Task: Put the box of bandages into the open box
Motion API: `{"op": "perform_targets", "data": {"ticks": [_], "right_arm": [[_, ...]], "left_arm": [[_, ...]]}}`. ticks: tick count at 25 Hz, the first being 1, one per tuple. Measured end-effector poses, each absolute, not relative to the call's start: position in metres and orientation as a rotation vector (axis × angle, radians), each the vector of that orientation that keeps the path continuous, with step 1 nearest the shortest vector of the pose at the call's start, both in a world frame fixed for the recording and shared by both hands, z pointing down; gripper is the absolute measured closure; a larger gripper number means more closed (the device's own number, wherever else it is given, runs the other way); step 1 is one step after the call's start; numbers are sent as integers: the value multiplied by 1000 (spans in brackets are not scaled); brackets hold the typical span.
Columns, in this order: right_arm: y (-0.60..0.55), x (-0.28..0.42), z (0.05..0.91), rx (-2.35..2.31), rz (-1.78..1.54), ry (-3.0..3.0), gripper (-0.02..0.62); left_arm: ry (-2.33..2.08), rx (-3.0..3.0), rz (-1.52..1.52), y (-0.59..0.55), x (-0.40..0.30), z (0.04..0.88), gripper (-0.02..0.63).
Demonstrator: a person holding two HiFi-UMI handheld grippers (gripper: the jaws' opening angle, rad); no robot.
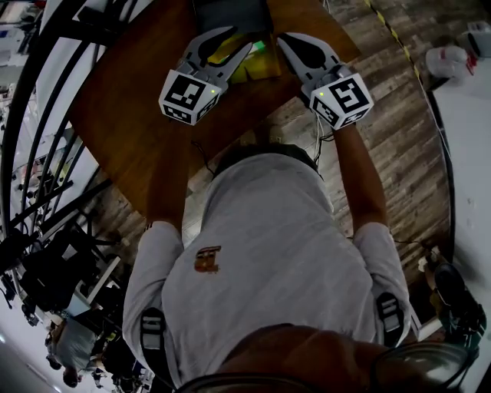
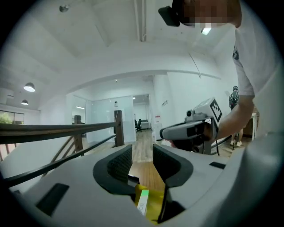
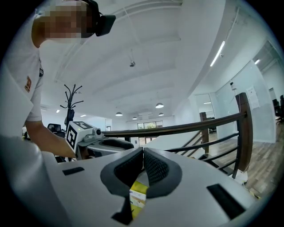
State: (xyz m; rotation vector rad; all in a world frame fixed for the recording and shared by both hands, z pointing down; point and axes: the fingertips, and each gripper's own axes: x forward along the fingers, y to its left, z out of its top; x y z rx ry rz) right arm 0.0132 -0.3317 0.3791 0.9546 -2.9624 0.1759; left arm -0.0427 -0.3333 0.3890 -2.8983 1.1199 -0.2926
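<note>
The person in the pale T-shirt (image 1: 268, 246) stands at the edge of the brown wooden table (image 1: 126, 115), both arms out, a pair of tongs in each hand, both held about level above the tabletop. The left tongs (image 2: 142, 153) stand wide, the ribbed black pads well apart and nothing between them; through the gap you look straight down the room to a wooden floor and glass partitions. The right tongs (image 3: 143, 153) are drawn narrow, tips meeting, with nothing pinched in them. The box of bandages (image 1: 257, 65), yellow with a green patch on it, sits low on the table between the two pairs of tongs, nearer the left pair; each tongs' own camera catches it only as a yellow sliver down below the pads, not touching them. Just past it, at the far edge of the table, is a dark box (image 1: 230, 14), and from here I cannot tell whether it is open. A dark wooden stair railing (image 3: 199, 126) runs beside the table, and plank floor (image 1: 399, 115) shows on the person's right
</note>
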Motion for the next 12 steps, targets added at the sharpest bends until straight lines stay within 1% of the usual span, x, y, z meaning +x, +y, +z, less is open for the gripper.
{"op": "perform_targets", "data": {"ticks": [6,12], "right_arm": [[-323,9,360,942,142,-3003,563],[-316,10,346,927,116,-3038,563]], "left_arm": [[1148,-2853,-56,-320,-41,346,480],[1174,-2830,40,-311,-35,325,509]]}}
